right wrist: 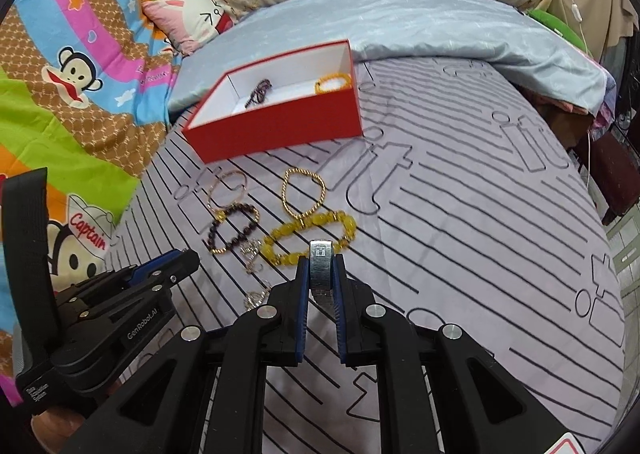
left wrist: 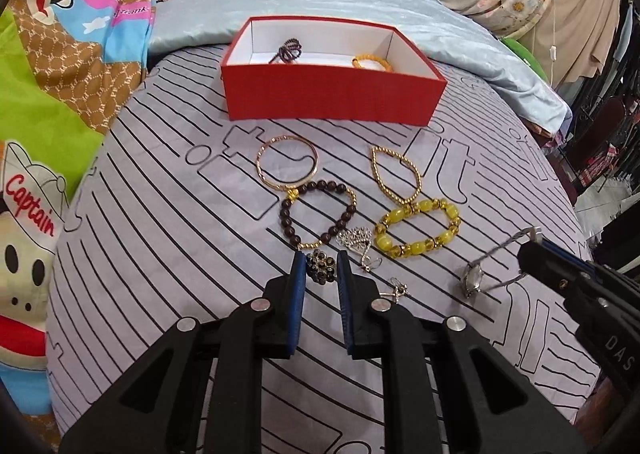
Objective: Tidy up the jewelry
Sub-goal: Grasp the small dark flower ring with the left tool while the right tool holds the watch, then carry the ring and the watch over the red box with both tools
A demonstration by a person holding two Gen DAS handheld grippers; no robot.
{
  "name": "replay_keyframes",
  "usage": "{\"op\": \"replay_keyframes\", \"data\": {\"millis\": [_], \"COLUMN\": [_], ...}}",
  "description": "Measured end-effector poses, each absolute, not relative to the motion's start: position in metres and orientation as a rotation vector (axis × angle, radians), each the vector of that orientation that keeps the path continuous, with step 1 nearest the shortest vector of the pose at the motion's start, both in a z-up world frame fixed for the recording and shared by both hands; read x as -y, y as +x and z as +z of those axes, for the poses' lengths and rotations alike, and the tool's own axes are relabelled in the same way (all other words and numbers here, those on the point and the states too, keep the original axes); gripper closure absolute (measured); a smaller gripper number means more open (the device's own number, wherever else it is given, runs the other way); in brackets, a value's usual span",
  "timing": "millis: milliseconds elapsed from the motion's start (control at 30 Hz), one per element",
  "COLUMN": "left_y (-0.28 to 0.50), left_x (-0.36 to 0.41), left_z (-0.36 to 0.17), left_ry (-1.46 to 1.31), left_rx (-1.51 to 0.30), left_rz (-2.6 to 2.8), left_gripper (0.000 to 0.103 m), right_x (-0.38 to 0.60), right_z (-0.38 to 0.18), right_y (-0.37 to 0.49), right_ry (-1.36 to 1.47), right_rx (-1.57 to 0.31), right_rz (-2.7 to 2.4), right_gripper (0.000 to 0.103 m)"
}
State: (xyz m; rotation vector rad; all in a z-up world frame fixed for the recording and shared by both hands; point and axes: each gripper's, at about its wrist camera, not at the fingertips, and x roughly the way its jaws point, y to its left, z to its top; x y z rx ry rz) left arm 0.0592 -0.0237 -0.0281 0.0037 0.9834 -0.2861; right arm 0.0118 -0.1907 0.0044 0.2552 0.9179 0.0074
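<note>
My left gripper is shut on a dark beaded cluster ornament, held just above the bedsheet. At the right of the left wrist view, my right gripper holds a silver watch by its band. In the right wrist view the right gripper is shut on that watch band, and the left gripper shows at the left. Beyond both stands an open red box holding a dark bracelet and an orange bead bracelet.
On the striped sheet lie a rose-gold bangle, a gold teardrop bracelet, a dark bead bracelet, a yellow bead bracelet, a silver pendant and a small earring. A cartoon quilt lies left, a blue blanket behind.
</note>
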Motion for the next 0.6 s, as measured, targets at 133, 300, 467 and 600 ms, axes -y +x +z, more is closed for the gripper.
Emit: {"op": "replay_keyframes", "data": {"millis": [133,300,467,600], "left_y": [0.063,0.072,0.093,0.116], "left_x": [0.021,0.017,0.012,0.012], "left_z": [-0.016,-0.001,0.018,0.033], "left_ry": [0.016,0.015,0.013,0.036], "left_rx": [-0.972,-0.953,-0.909,-0.868], "left_rz": [-0.275,-0.263,-0.236,-0.205], "left_gripper": [0.088,0.088,0.088,0.088], "right_x": [0.191,0.191,0.195,0.198], "right_z": [0.021,0.039,0.060,0.077], "right_y": [0.013,0.020,0.042,0.068], "right_ry": [0.257,0.239,0.226,0.207], "right_rx": [-0.884,-0.842,-0.789,-0.741], "right_rz": [0.025,0.035,0.042,0.037], "right_gripper": [0.093,0.093,0.093,0.093]}}
